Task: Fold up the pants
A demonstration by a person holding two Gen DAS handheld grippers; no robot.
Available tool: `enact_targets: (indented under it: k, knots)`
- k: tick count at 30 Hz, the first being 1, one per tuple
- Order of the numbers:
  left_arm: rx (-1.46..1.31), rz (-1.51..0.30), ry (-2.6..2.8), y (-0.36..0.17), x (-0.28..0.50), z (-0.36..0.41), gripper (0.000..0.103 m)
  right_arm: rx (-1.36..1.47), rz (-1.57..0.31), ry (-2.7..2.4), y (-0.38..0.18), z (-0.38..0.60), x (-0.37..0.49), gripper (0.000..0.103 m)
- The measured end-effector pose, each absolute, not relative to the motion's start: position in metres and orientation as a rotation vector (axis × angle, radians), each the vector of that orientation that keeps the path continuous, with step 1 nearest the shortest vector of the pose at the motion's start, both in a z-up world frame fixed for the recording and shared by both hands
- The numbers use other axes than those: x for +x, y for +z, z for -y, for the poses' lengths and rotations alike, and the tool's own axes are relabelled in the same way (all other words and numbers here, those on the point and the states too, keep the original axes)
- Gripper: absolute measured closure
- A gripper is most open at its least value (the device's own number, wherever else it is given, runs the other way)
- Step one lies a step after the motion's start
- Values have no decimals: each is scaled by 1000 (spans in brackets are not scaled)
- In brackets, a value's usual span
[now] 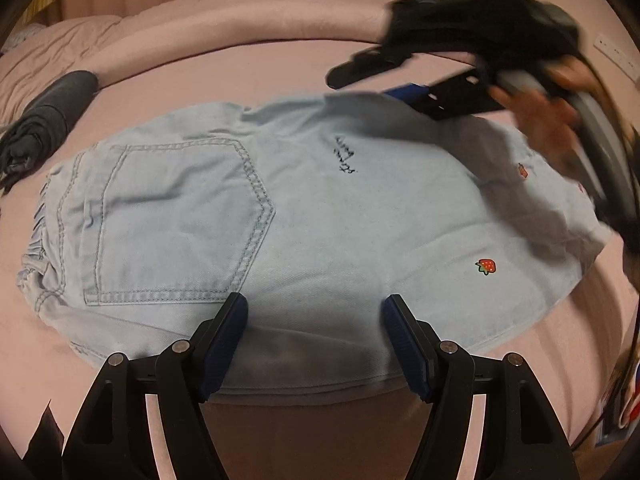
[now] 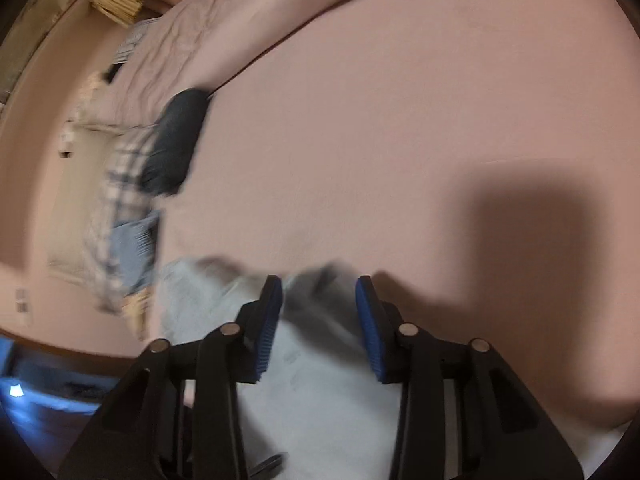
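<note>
Denim fills the space just ahead of the left gripper (image 1: 316, 340), whose blue-padded fingers (image 1: 224, 344) stand wide apart with nothing between them, poised over the near folded edge of the pale blue pants (image 1: 320, 216). The pants lie folded flat on the pink bed (image 1: 280, 64). A back pocket (image 1: 176, 220) sits ahead and to the left of the fingers, a small strawberry patch (image 1: 486, 266) ahead to the right. Farther off to the right, the right gripper (image 1: 384, 80), blurred, is over the far edge of the pants; in its own view its pads are also spread, with pale fabric lying under and between them, ungripped. Beyond the pants to the far left rests a rolled dark garment (image 1: 52, 112), just before the rumpled pink duvet (image 1: 240, 12).
</note>
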State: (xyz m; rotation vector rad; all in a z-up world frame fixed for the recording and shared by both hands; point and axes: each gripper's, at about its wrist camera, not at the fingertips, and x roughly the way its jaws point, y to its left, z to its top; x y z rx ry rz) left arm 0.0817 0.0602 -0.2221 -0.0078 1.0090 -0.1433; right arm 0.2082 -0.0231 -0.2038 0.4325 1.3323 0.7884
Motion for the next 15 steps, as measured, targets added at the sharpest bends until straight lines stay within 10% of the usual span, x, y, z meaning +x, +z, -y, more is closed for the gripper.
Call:
enact_targets:
  k: [12,15]
  knots:
    - [-10,-990,-149,-221,65,-57,30,459,-1343,878,-210,19,185,64]
    - [-6,-986,-154,-221,64,-59,30,470,-1343,874,-208,12,196,95]
